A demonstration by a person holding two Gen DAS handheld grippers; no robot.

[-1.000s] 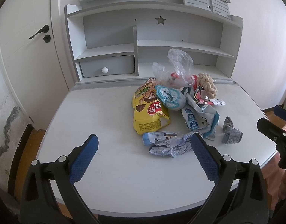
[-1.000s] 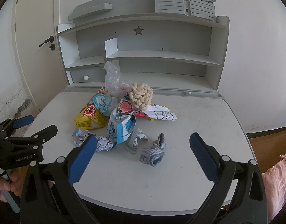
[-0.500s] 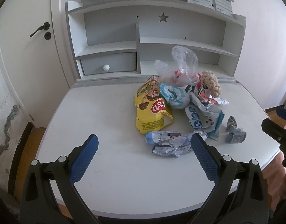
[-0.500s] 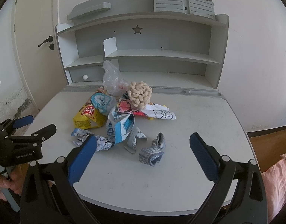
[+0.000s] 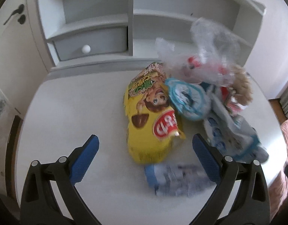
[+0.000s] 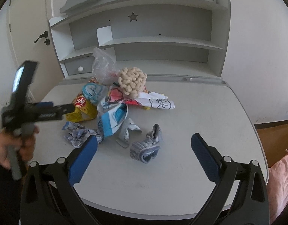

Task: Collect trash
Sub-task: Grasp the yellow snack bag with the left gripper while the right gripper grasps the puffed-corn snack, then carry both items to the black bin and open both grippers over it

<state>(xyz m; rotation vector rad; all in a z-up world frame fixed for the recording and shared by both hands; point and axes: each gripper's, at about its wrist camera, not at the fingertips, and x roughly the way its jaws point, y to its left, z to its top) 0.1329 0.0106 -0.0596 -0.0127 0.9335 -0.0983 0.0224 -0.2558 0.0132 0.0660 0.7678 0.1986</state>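
The trash pile (image 6: 114,105) lies mid-desk (image 6: 200,116), blurred in the left view; the near wrapper (image 5: 174,178) is unreadable. The left tongs (image 5: 145,151) and right tongs (image 6: 144,156) both stand apart, empty.

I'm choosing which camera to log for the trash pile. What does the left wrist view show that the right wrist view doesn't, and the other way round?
Only the left wrist view shows the yellow snack bag's printed front close up, between the open left tool's fingers. Only the right wrist view shows the grey sock, the star cutout on the shelf unit, the hand gripping the left tool, and the open right tool. Both show the clear plastic bag, the drawer knob and the desk.
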